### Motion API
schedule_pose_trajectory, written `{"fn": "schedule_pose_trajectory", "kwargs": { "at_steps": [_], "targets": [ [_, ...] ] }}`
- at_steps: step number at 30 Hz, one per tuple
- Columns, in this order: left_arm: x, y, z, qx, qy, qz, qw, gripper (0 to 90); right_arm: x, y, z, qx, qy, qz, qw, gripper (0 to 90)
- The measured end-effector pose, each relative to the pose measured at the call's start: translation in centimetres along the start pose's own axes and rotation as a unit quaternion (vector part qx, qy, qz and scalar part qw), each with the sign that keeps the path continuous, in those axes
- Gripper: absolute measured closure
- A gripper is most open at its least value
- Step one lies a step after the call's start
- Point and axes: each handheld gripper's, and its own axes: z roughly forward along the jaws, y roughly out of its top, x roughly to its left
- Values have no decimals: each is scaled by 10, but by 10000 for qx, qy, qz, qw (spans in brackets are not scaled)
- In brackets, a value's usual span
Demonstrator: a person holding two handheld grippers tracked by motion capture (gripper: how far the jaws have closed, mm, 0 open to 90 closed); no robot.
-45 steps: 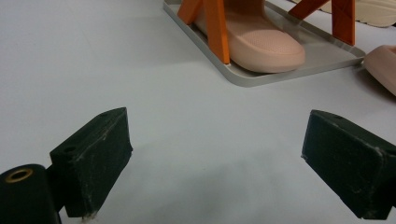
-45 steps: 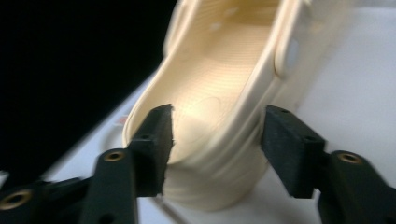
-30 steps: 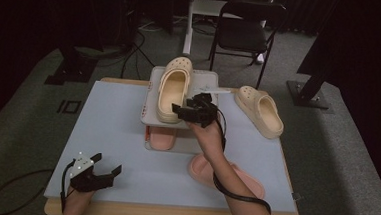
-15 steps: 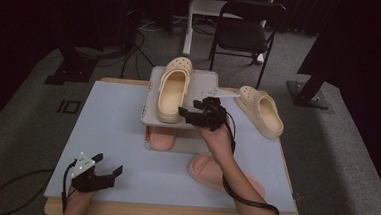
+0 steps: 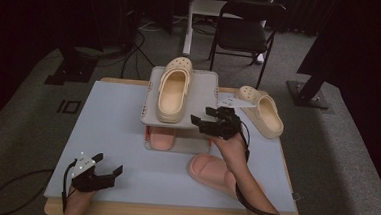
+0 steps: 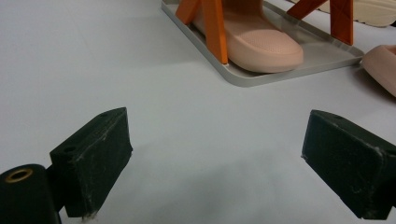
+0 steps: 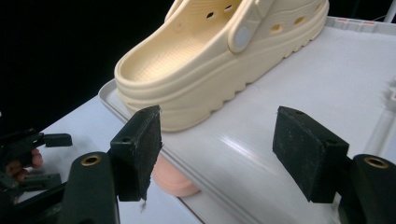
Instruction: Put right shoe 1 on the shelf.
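A cream clog lies on the grey top shelf of a small rack. My right gripper hovers at the shelf's front right corner, beside the clog's heel. It is open, its jaws have just been opening, and nothing is between them. A second cream clog lies on the table to the right. One pink slipper sits on the rack's lower tray. My left gripper rests open and empty near the table's front left.
Another pink slipper lies on the table in front of the rack, partly under the right forearm. Orange legs hold up the top shelf. A black chair stands beyond the table.
My right gripper has moved to the right and a little toward the person, away from the clog on the shelf, and its jaws stand wider. The left gripper has stayed put.
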Motion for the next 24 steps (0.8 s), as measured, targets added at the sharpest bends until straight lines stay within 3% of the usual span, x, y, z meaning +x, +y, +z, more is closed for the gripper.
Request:
{"fn": "schedule_pose_trajectory", "kwargs": {
  "at_steps": [15, 24],
  "targets": [
    [-1, 0, 1, 17, -8, -18, 10000, 79, -9, -24, -32, -87, -106, -141, 9998, 316],
    [-1, 0, 0, -10, 2, -20, 10000, 79, -17, -53, -50, -41, -41, -315, 9995, 309]
  ]
}}
